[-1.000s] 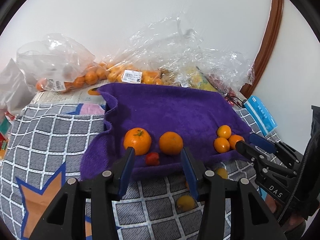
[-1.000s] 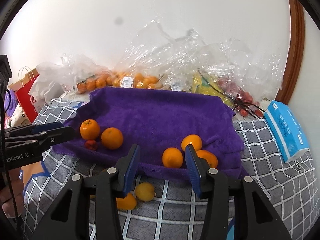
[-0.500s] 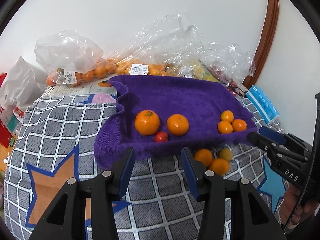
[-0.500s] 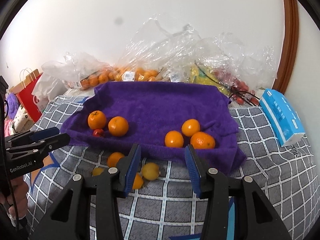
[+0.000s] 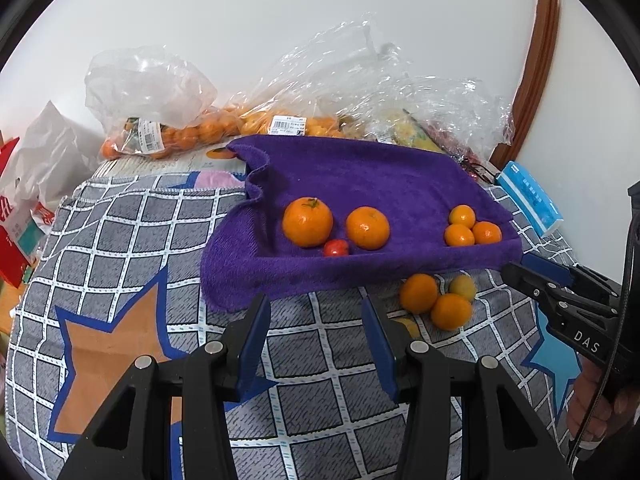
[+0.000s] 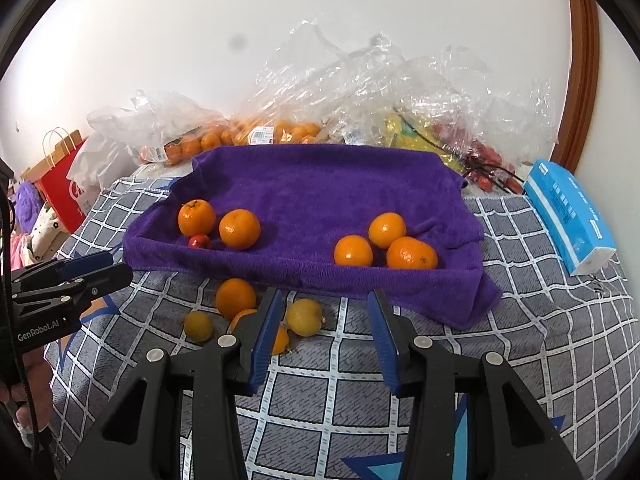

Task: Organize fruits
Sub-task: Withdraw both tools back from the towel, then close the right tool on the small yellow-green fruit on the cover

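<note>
Towel [image 6: 312, 200] long axis runs left-right. One orange [image 6: 276, 338] half hidden behind right gripper [image 6: 324, 336]. Both it and left gripper [image 5: 316, 336] partly open, empty.

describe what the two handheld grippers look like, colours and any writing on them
Both are black, angular frames with silver pivot bolts and blue pads. The left gripper reads "GenRobot.AI" in white; the right gripper reads "DAS". A thin black cable runs along each handle.

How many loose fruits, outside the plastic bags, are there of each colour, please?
Orange fruits: 7
Yellow fruits: 2
Red fruit: 1
Total: 10
</note>
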The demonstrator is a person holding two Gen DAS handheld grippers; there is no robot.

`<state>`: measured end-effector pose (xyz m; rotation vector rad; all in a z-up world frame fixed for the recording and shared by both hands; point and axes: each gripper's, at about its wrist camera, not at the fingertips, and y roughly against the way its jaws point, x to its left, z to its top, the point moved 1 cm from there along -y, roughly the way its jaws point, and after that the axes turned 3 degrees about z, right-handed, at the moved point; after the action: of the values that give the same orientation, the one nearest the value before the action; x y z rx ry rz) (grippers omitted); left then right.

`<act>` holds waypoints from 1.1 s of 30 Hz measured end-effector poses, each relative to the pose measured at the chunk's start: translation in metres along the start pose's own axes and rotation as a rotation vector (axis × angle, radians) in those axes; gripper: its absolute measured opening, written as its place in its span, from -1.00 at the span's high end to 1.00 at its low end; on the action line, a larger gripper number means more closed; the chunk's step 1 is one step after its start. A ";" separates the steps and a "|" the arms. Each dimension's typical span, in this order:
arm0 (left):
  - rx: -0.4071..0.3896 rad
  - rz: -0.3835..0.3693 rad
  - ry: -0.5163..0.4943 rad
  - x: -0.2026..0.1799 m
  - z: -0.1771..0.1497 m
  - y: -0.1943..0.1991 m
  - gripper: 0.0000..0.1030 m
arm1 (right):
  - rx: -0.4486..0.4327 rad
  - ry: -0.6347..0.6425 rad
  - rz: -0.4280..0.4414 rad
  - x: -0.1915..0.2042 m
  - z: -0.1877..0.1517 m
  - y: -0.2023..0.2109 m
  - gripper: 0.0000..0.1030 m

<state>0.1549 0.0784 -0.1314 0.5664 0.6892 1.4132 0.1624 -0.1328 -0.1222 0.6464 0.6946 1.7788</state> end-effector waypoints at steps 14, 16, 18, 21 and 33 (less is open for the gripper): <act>0.031 -0.015 0.049 0.014 -0.006 -0.010 0.12 | 0.047 0.010 0.037 0.007 -0.009 -0.021 0.14; 0.033 -0.014 0.051 0.015 -0.006 -0.011 0.12 | 0.050 0.012 0.041 0.008 -0.010 -0.022 0.14; 0.033 -0.013 0.051 0.014 -0.007 -0.011 0.12 | 0.052 0.013 0.046 0.009 -0.010 -0.022 0.14; 0.030 -0.013 0.053 0.015 -0.006 -0.010 0.12 | 0.052 0.023 0.052 0.011 -0.010 -0.024 0.14; 0.035 -0.009 0.055 0.017 -0.005 -0.015 0.12 | 0.083 0.003 0.016 0.005 -0.008 -0.042 0.34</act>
<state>0.1620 0.0935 -0.1468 0.5530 0.7610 1.4153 0.1820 -0.1182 -0.1583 0.7070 0.7704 1.7738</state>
